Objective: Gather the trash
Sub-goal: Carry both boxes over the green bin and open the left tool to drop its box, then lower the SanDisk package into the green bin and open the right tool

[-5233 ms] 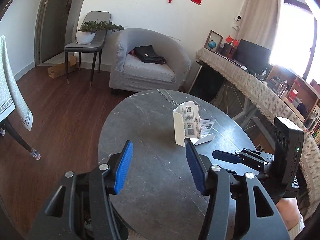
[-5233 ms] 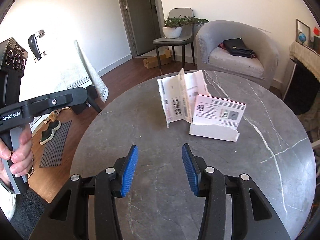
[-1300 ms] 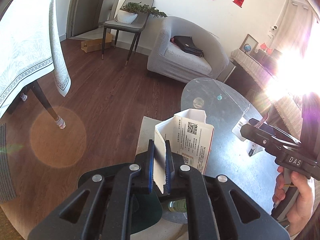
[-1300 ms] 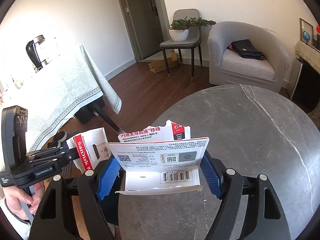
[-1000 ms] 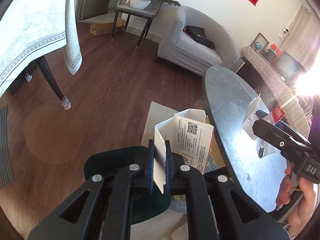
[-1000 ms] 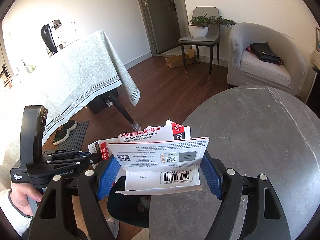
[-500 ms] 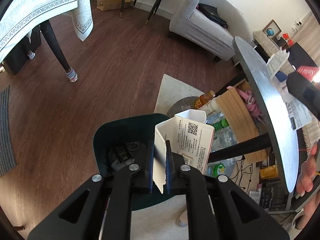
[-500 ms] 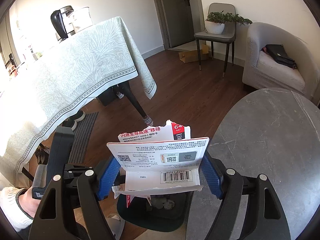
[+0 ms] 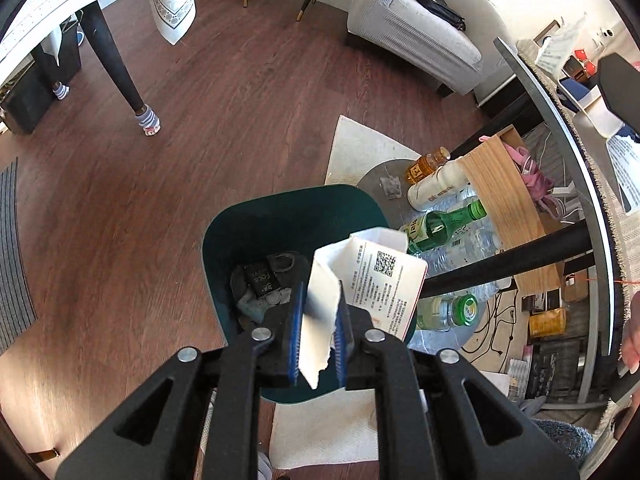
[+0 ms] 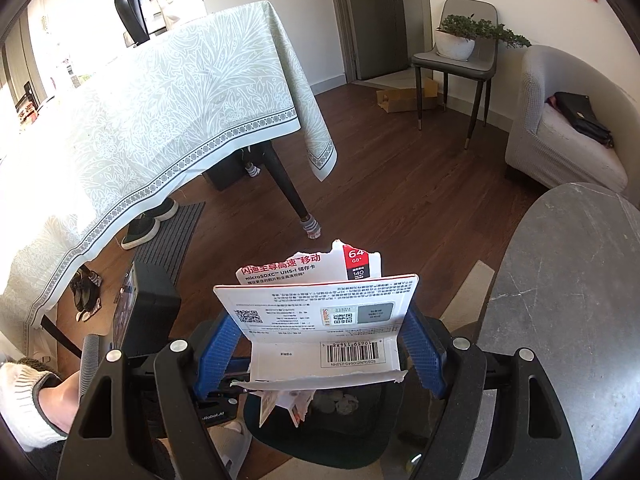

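My left gripper [image 9: 318,338] is shut on a torn white card package [image 9: 372,276] with a QR code, held right above a dark green trash bin [image 9: 256,220] on the floor. The bin holds dark scraps. My right gripper [image 10: 322,354] is shut on a second torn white package [image 10: 320,312] with red print and a barcode, held at its two side edges, above the same bin [image 10: 332,440]. The left gripper's package piece shows below it in the right wrist view [image 10: 280,400].
The round grey marble table [image 10: 568,300] stands to the right of the bin. Under it stand bottles [image 9: 444,224] and a wooden board [image 9: 508,204]. A table with a pale cloth [image 10: 160,120], a grey armchair [image 10: 568,128] and a chair with a plant [image 10: 460,52] stand farther off.
Both grippers have swung left off the marble table and downward with their packages. The left one now hangs lower, directly over the bin opening.
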Tool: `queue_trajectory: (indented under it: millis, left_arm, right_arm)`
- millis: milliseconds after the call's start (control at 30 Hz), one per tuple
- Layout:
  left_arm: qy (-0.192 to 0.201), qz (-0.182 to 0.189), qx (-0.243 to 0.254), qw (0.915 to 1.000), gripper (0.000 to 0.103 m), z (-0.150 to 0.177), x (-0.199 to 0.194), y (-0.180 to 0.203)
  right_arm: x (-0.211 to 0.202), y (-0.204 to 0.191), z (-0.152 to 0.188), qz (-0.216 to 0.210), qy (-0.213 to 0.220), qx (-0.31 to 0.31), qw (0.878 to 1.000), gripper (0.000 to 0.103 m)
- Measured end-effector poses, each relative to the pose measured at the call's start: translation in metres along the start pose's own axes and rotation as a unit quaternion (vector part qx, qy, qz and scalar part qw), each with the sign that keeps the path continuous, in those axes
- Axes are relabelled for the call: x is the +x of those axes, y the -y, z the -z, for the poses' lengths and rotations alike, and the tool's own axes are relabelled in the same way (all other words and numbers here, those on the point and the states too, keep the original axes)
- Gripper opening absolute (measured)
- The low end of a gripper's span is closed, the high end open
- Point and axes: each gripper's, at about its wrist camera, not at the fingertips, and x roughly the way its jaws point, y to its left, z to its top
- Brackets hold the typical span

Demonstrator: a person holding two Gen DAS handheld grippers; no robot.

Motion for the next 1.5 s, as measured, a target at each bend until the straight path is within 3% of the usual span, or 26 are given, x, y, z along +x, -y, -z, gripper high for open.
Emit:
queue_trajectory:
  millis: [33,67,467,633,967,1500]
  left_arm:
    - [0.0,0.002,-0.003,1.0,0.038,0.001,0.0,-0.002]
    - [0.003,0.005,-0.003,1.0,0.04,0.001,-0.002,-0.004]
    - [0.062,0.0,-0.015,0.9979,0.04,-0.005,-0.043,-0.026]
    - [0.096,-0.002,-0.02,0.9952,0.031,-0.012,-0.067,-0.033]
    - [0.16,0.006,-0.009,0.987,0.025,-0.024,-0.117,-0.029]
    - [0.183,0.027,-0.013,0.9827,0.022,-0.033,-0.138,-0.016]
  right_arm:
    - [0.002,-0.001,0.0,-0.001,-0.002,-0.001,1.0,0.077]
    - [0.004,-0.002,0.0,-0.001,-0.005,-0.002,1.0,0.077]
    - [0.032,-0.011,0.004,0.003,-0.034,-0.014,0.999,0.077]
    - [0.043,-0.014,0.007,0.006,-0.048,-0.02,0.999,0.077]
    - [0.069,-0.028,0.021,0.0,-0.086,-0.037,0.996,0.077]
    - [0.098,-0.028,0.063,0.009,-0.171,-0.064,0.983,0.077]
